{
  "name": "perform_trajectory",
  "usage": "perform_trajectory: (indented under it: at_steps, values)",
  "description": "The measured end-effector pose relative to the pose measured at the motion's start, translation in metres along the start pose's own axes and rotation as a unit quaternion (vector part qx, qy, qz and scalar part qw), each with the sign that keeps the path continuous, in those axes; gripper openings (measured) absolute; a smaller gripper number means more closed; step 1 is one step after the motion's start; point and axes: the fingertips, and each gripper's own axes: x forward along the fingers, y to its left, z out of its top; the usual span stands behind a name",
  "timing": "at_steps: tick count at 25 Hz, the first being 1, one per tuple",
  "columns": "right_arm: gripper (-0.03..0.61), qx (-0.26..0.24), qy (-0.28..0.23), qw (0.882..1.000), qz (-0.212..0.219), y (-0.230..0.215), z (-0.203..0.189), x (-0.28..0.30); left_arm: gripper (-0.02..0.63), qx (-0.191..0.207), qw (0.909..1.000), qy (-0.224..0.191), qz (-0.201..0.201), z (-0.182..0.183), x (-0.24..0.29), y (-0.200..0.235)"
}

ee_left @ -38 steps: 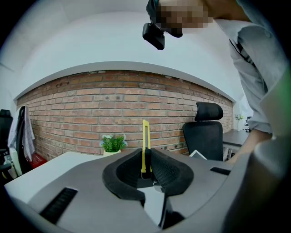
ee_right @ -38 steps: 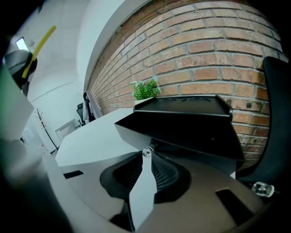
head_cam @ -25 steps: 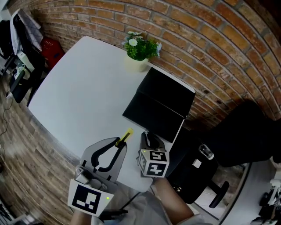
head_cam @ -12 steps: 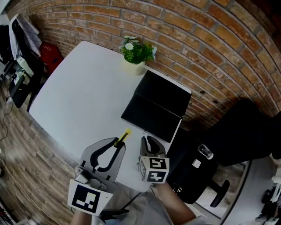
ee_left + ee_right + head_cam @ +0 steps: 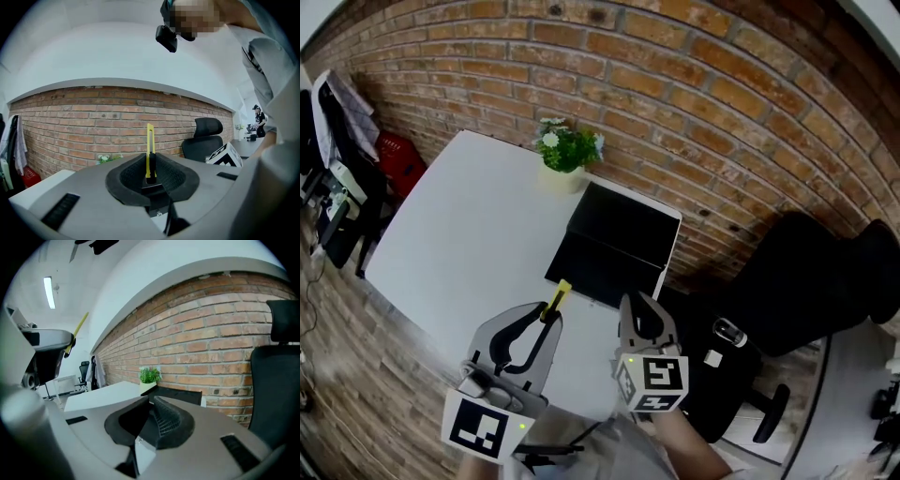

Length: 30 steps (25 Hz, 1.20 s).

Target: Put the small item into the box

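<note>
Yellow cutter (image 5: 558, 297) clamped in left gripper (image 5: 549, 315) near black box (image 5: 619, 244).

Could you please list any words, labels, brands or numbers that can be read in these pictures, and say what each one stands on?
No readable text appears in any view.
The left marker cube and the right marker cube carry only black-and-white square patterns, with no letters or numbers.
The yellow cutter shows no legible print.
The black box shows no label.
</note>
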Motion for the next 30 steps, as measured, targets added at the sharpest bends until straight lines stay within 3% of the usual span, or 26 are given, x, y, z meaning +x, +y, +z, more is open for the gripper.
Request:
perform_trajectory:
  at_steps: [11, 17, 30]
  values:
    - [0.06, -0.024, -0.082, 0.995, -0.045, -0.037, 0.08, -0.062, 0.075, 0.015, 0.9991, -0.034, -0.022, 0.042, -0.004, -0.012]
    - [0.06, -0.054, -0.092, 0.993, -0.053, -0.042, 0.09, -0.087, 0.075, 0.018, 0.9988, -0.041, -0.022, 0.051, -0.004, -0.016]
    - [0.06, -0.031, -0.092, 0.994, -0.056, -0.045, 0.086, -0.096, 0.075, 0.029, 0.9983, -0.039, -0.033, 0.054, -0.005, -0.025]
